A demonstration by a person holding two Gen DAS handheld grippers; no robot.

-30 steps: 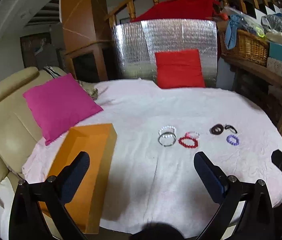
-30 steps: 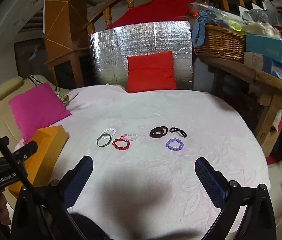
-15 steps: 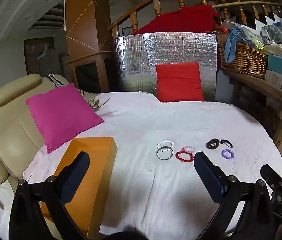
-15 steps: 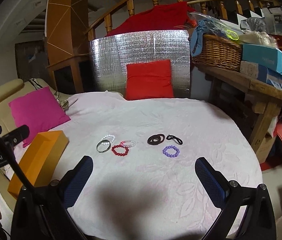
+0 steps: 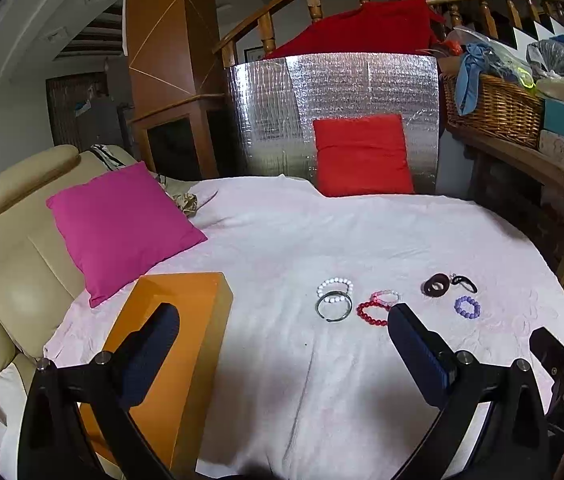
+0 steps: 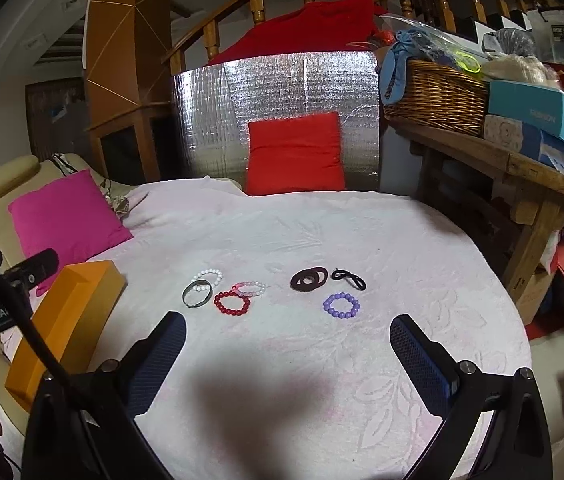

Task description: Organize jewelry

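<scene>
Bracelets [image 6: 274, 290] scattered across pink tablecloth [image 6: 322, 232], beside orange box [image 5: 178, 344]. Left gripper [image 5: 282, 344] and right gripper [image 6: 286, 344] spread wide, holding nothing.

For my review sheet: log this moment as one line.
stage: pre-grasp | left gripper: open, empty | right gripper: open, empty | bracelets: untouched on white cloth | orange box: left

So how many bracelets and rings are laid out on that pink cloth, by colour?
White beads: 1
Silver bangle: 1
Red beads: 1
Pink beads: 1
Purple beads: 1
Dark brown rings: 1 overlapping set
Black loop: 1
Total: 7
</scene>
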